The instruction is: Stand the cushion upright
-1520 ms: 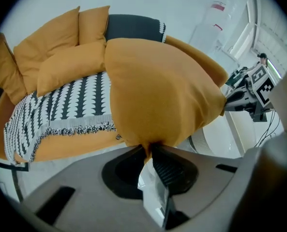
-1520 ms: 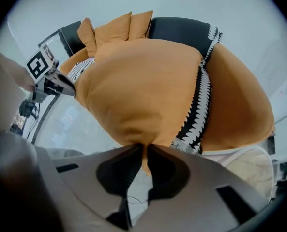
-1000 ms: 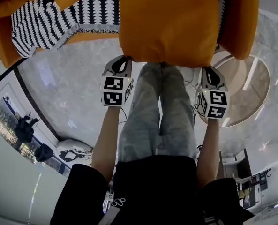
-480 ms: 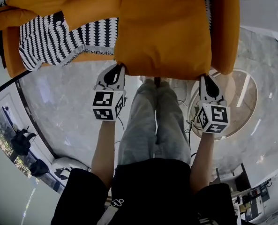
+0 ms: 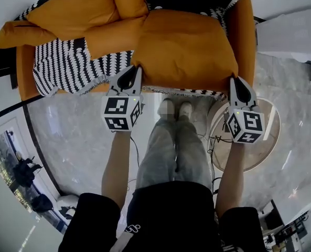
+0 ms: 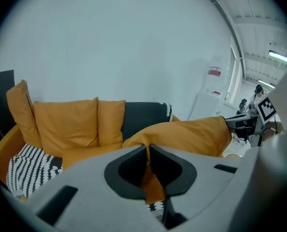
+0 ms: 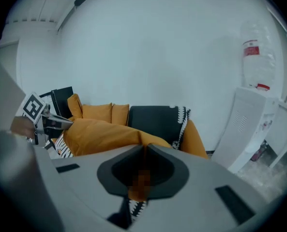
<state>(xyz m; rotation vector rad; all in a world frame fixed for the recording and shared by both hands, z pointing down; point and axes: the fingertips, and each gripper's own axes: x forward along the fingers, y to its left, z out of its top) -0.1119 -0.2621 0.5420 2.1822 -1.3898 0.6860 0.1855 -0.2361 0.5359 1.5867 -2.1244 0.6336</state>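
A big orange cushion (image 5: 184, 49) hangs roughly flat over the sofa seat, held by its two near corners. My left gripper (image 5: 136, 69) is shut on the near left corner, my right gripper (image 5: 233, 80) on the near right corner. In the left gripper view the jaws (image 6: 148, 148) pinch orange fabric, and the cushion (image 6: 191, 133) stretches away to the right. The right gripper view shows its jaws (image 7: 144, 150) closed on the other corner, with the cushion (image 7: 97, 133) running off to the left.
The sofa has orange arms (image 5: 245, 33), a dark back and a black-and-white patterned throw (image 5: 66, 67). Other orange cushions (image 5: 76, 9) lean at its left end. My legs (image 5: 173, 146) stand on marble floor beside a round floor disc (image 5: 268, 135). A white water dispenser (image 7: 252, 124) stands right of the sofa.
Both grippers have risen and moved toward the sofa, carrying the cushion with them. It now sits farther over the seat and more of the sofa shows.
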